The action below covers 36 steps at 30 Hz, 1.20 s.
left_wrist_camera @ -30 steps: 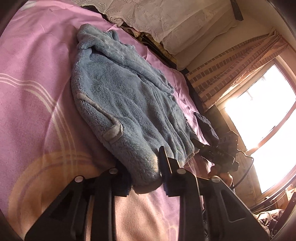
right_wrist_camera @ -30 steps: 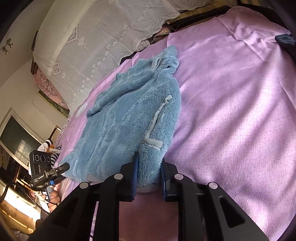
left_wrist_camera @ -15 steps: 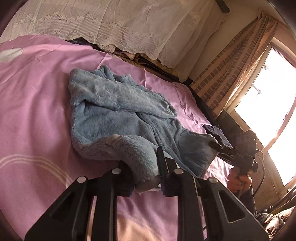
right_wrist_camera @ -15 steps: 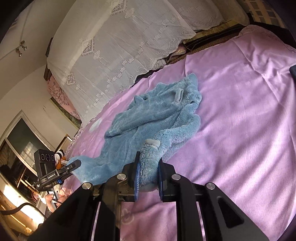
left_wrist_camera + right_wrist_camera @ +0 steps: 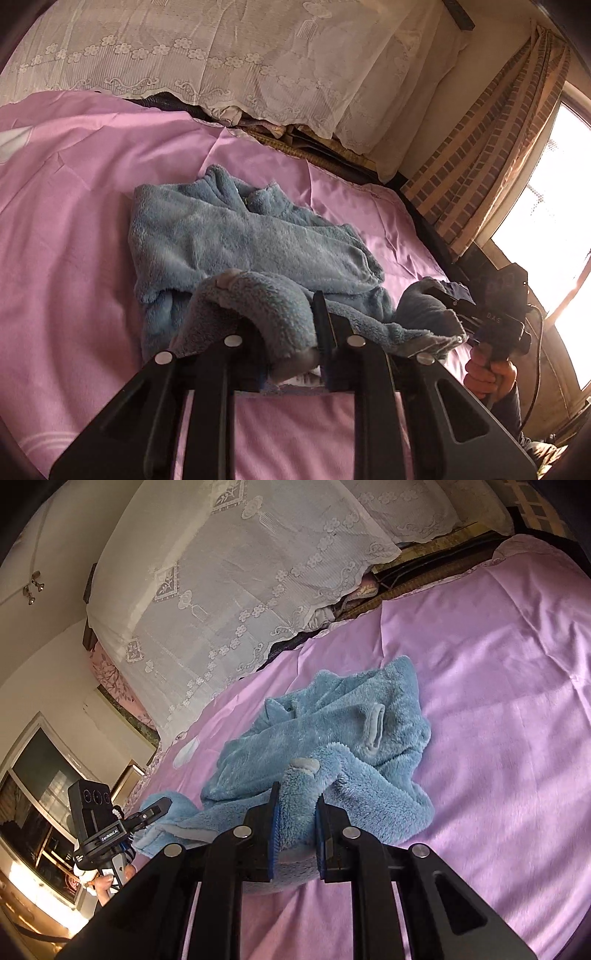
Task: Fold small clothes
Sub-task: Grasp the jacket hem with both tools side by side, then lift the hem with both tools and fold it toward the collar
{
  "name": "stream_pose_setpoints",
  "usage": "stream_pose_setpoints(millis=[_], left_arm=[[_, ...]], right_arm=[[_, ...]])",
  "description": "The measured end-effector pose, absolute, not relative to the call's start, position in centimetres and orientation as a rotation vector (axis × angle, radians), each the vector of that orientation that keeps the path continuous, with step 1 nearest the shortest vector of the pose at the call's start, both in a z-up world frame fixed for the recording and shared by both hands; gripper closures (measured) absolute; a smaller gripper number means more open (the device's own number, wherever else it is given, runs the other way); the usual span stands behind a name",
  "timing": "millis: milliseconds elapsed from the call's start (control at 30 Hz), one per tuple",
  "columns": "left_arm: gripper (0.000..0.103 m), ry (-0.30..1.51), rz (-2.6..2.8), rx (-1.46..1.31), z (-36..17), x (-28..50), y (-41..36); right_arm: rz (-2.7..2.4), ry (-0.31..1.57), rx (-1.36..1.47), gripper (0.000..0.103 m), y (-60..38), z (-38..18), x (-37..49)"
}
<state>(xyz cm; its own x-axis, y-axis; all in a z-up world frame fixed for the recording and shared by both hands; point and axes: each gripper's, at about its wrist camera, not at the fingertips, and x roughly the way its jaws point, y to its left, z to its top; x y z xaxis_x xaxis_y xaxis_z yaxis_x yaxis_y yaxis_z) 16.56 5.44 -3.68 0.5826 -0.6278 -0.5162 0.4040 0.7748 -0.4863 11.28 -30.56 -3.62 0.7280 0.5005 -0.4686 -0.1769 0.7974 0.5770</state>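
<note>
A fluffy light-blue fleece jacket (image 5: 236, 236) lies bunched on the pink bedspread (image 5: 66, 258); it also shows in the right wrist view (image 5: 332, 738). My left gripper (image 5: 291, 332) is shut on one bottom corner of the jacket, lifted and folded toward the collar. My right gripper (image 5: 295, 812) is shut on the other bottom corner. Each gripper shows in the other's view, the right gripper (image 5: 461, 314) and the left gripper (image 5: 147, 816), both clamping the hem.
A white lace cover (image 5: 221, 55) drapes the pillows at the head of the bed. A brick-patterned curtain (image 5: 480, 155) and a bright window (image 5: 554, 192) are on the right. A dark garment (image 5: 458, 288) lies at the bed's right edge.
Both grippers have lifted the jacket's bottom hem and carried it forward toward the collar. The jacket has gone from lying flat to bunched and doubled over.
</note>
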Motion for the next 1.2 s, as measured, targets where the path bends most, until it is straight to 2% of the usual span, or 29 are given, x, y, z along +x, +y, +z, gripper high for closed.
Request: stream_pose_setpoints(millis=[700,1200], left_arm=[[0.084,0.677,-0.492,-0.397,-1.9,27.8,6.0],[0.084,0.749,-0.347,-0.379,-7.5,34.8,5.9]], right_arm=[[0.302,0.638,0.501,0.087,-29.7,-1.8,25.3],[0.228,0.684,0.584,0.087,-30.9,-5.8,34.4]])
